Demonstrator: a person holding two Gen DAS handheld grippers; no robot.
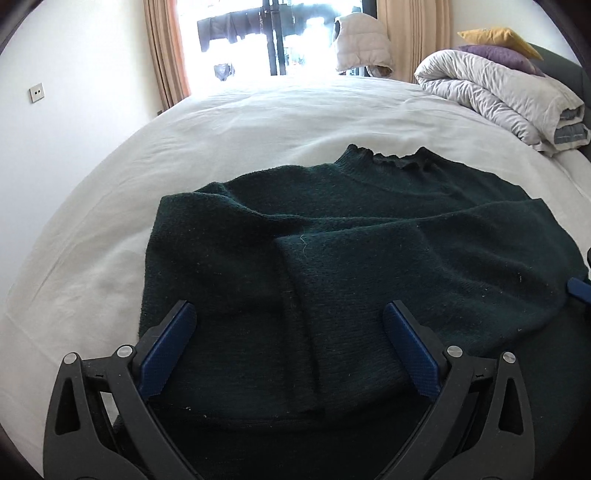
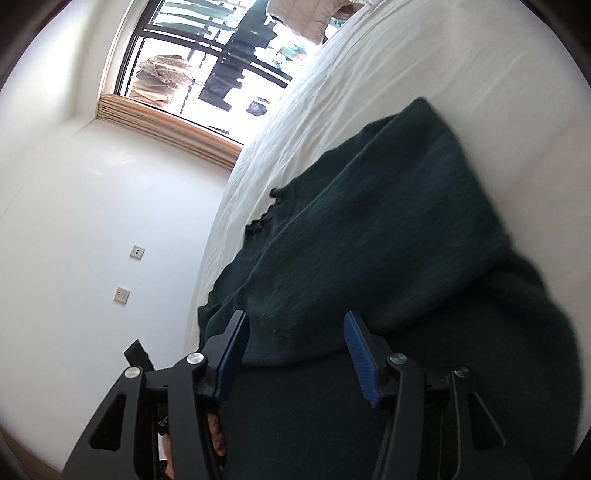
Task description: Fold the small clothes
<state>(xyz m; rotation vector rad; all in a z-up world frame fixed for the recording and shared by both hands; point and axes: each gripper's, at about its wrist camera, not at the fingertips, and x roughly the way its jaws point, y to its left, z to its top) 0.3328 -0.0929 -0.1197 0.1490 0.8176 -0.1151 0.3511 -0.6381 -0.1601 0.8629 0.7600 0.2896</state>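
Dark green knit, a small sweater (image 1: 369, 229), lies spread on the white sheet of the bed (image 1: 229, 122), near the bed's near edge, with its frilled collar (image 1: 388, 158) pointing toward the window (image 1: 258, 33). Both sleeves are folded in across the body; one sleeve's cuff end (image 1: 354, 258) lies over the middle of the chest.

Over the sweater's lower part hangs the left tool (image 1: 290, 314), its blue-padded jaws spread wide with nothing pinched between them; whether the tips touch the knit cannot be told.

In the tilted right wrist view, the right tool (image 2: 295, 321) also stands released above the sweater (image 2: 388, 229), its blue pads apart and gripping no fabric. A folded sleeve (image 2: 424, 177) runs away from it across the bed sheet (image 2: 424, 55).

At the bed's far right corner sits a rolled grey duvet (image 1: 502, 99) with a purple pillow (image 1: 498, 55) and a yellow pillow (image 1: 495, 37) above it. Beige curtains (image 1: 162, 48) frame the window, and a wall socket (image 1: 36, 92) shows on the left wall.
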